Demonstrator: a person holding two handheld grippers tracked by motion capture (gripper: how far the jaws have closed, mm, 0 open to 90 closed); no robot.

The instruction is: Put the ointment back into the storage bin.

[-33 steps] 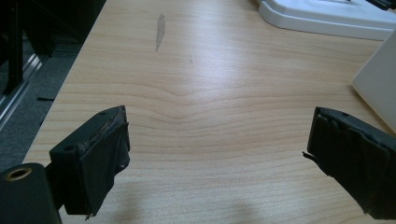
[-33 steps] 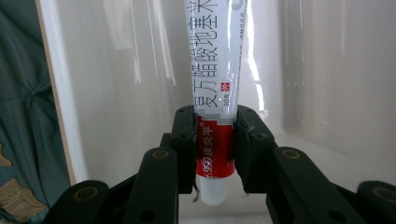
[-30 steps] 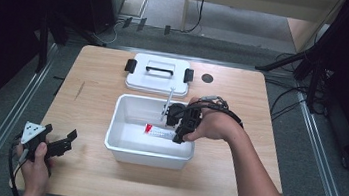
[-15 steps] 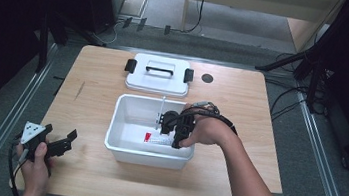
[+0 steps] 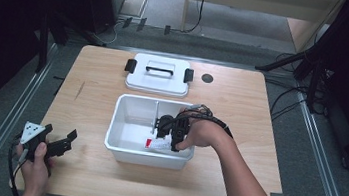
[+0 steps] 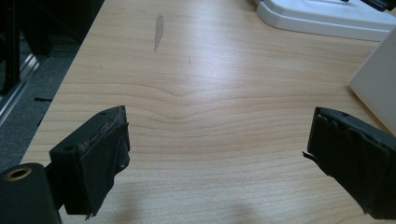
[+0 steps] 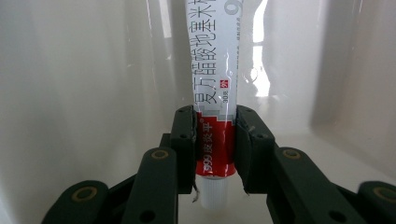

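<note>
The right hand-held gripper [image 7: 215,154] is lowered inside the white tub [image 5: 124,122] on the bench [image 5: 240,116], its jaws pinched on a red-and-white ointment tube [image 7: 215,93]. The left hand-held gripper [image 6: 219,154] is held spread wide over bare bench near the front left corner, and the white lid [image 5: 158,76] is laid just behind the tub

A fixed overhead camera looks forward and down over the whole wooden table [image 5: 241,111]; the left gripper view skims its surface, sharing the white bin [image 6: 376,79]; the right looks close inside that bin.

Lid [image 5: 157,75] behind bin [image 5: 122,139], apart.
</note>
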